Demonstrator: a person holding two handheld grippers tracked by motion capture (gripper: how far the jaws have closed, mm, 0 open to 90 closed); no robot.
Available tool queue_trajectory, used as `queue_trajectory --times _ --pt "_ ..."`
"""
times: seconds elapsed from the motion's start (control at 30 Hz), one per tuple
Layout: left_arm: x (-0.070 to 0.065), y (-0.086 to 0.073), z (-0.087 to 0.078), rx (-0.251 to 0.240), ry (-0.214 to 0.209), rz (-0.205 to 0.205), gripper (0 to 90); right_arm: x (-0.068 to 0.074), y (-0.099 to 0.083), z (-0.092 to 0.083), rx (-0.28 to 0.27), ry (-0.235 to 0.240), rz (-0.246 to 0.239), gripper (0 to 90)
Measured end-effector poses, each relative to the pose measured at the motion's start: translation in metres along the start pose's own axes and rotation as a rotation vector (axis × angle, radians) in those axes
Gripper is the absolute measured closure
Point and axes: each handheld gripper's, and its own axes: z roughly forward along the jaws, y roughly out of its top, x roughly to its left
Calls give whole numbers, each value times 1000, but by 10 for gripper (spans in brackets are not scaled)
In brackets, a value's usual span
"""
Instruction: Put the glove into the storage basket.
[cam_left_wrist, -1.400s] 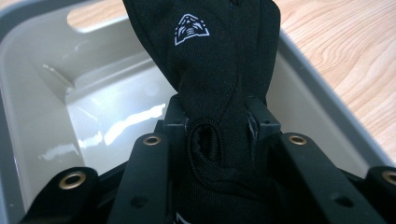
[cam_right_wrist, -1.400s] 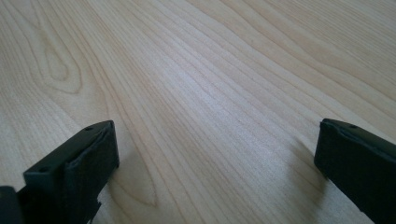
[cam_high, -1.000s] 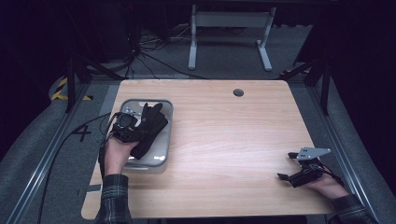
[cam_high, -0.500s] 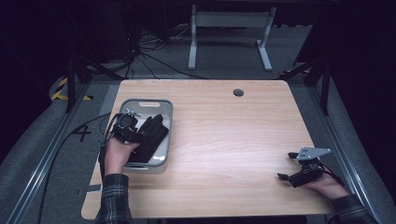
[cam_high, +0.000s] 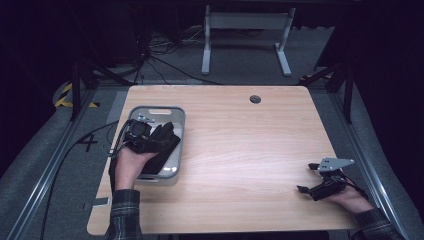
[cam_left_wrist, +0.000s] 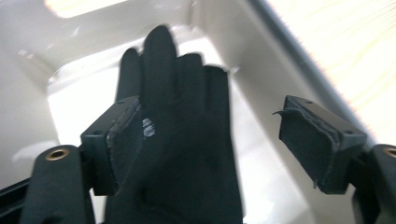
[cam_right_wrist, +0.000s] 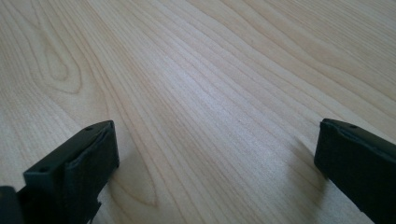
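Pale wood grain covers the surface (cam_high: 240, 150), with dark floor and cables around it. At its left side, the left gripper (cam_left_wrist: 210, 140) hangs over a grey tray (cam_high: 176, 116), its jaws just opened wide; a black glove (cam_left_wrist: 180, 140) lies between them in the tray, against one pad and clear of the other. Well apart, the right gripper (cam_right_wrist: 215, 158) rests low over bare wood, jaws wide and holding nothing.

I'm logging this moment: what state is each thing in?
Left gripper: jaws just opened, one pad touching the glove, not clamping.
Glove: black, lying in the tray.
Tray: grey, on the table.
Right gripper: open, empty, over the table.
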Motion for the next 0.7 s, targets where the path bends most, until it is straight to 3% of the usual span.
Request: queue_trajectory --times 0.3,0.7 --pt "-34 15 -4 -62 -50 40 173 0 0 0 0 0 0 3" --pt "-80 23 6 -98 -115 94 168 0 0 0 0 0 0 3"
